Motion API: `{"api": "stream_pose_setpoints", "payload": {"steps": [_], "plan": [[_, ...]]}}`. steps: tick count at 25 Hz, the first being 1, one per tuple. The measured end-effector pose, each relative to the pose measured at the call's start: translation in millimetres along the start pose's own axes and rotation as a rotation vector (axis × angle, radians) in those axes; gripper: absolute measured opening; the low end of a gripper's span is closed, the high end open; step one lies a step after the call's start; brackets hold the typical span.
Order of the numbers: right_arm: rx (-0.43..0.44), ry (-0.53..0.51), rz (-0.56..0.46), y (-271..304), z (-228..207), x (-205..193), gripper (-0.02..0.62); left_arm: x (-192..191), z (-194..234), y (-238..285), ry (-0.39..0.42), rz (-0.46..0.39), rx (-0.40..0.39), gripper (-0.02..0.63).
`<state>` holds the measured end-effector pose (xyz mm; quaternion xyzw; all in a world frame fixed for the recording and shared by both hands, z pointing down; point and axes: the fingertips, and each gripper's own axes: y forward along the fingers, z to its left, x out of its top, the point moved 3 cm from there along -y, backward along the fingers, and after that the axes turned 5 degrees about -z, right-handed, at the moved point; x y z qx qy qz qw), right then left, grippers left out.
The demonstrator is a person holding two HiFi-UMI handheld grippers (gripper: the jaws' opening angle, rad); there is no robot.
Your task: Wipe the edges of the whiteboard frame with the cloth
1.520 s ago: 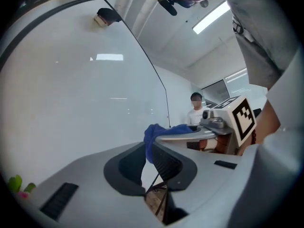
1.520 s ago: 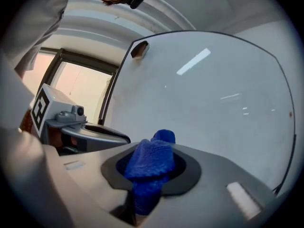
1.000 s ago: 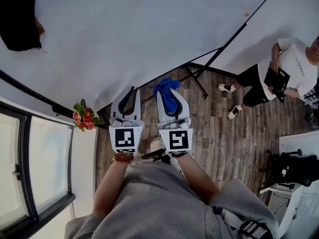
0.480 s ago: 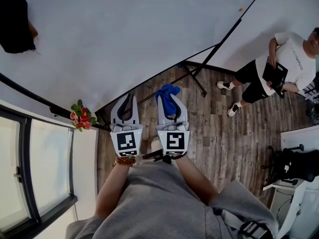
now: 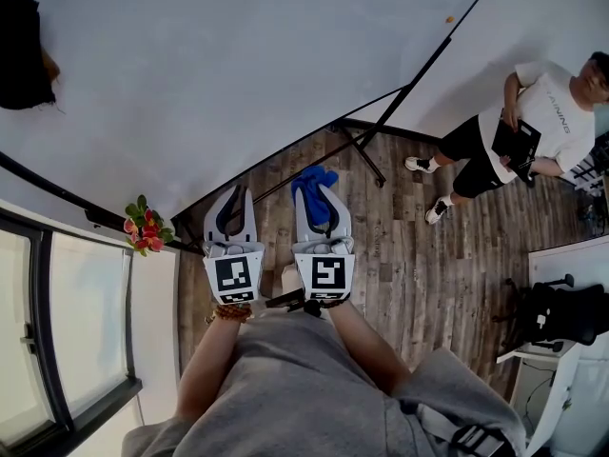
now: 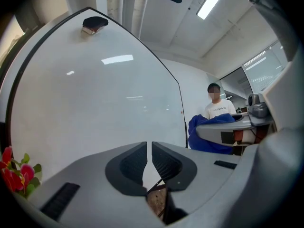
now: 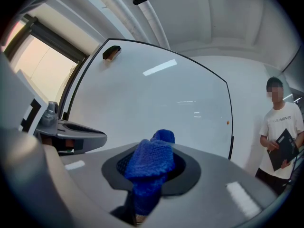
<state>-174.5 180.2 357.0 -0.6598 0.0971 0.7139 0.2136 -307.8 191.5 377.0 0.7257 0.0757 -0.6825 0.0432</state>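
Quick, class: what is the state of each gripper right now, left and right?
Left gripper: closed, holding nothing.
Right gripper: closed on the blue cloth.

Office room here, big whiteboard on a black stand across the far side, wood-plank floor, black swivel chair and white table near right, tall window left, strip light overhead, person standing with a black folder.

Brown wood-plank floor, tall window, ceiling striplight.
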Motion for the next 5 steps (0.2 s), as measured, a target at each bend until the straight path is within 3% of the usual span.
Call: {"api": "stream_pose_setpoints", "payload": {"steps": [5], "plan": [[0.002, 0.001, 0.006, -0.4, -6.9, -5.3, 0.092, -4.2, -4.5, 4.5, -0.008, 0.014, 0.000, 0.038]]}}
